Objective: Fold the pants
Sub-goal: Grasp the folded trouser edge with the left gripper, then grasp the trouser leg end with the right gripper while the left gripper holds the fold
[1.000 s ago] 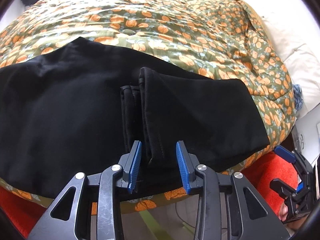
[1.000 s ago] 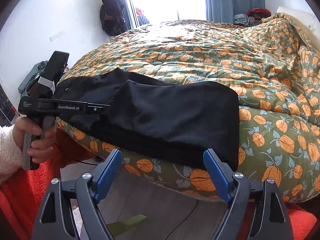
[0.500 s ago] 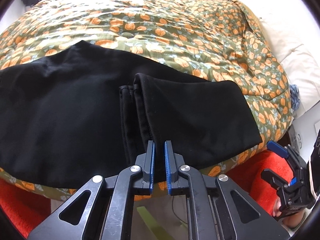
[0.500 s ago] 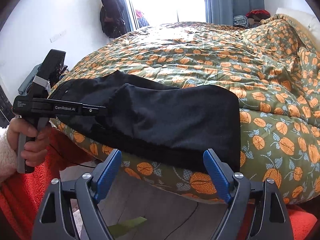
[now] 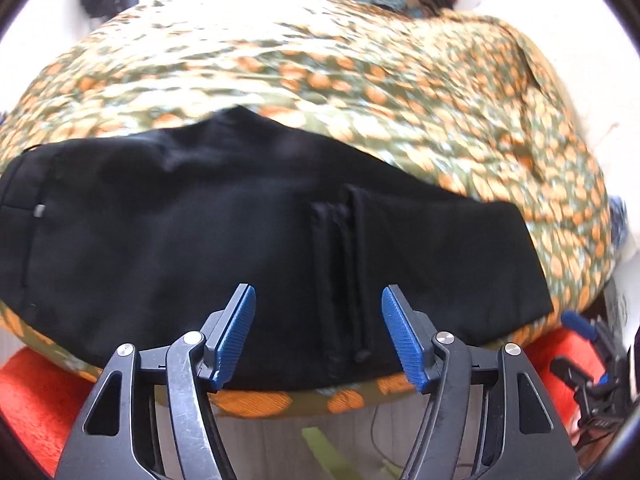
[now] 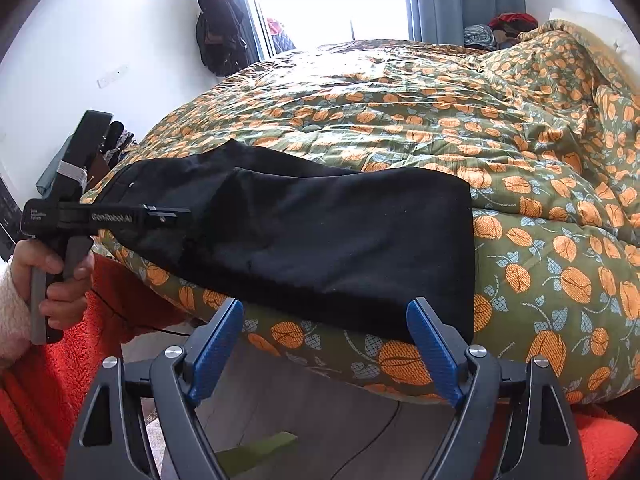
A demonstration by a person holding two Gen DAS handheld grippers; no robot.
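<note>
Pants [image 5: 224, 240] are found lying flat on the bed [image 5: 360, 92], at its near edge, over the patterned quilt. In the left wrist view, the hem ends are seen stacked as a ridge of layered edges near the middle of the black cloth, with one part folded over the rest. In the right wrist view, the folded upper layer is seen ending in a straight fold edge toward the right.

Left claw [image 5: 316, 332] is spread wide, its blue pads standing to either side of the stacked hems; nothing is pinched. This view is blurred, so fine detail of the seams cannot be confirmed. Right claw [image 6: 326, 344] is likewise spread and empty, held just off the near edge of the bed below the folded layer. The left claw's handle is seen gripped by the person's hand [image 6: 48, 276] at the left of the right wrist view.

Step in hand is judged to be the interval between folds: one lengthwise fold appears made, and a further fold is outstanding. For the next move, a firm pinch through all layers at the hem stack would be required, with a matching pinch by the right claw, so that the layers are lifted together and not shifted apart.
</note>
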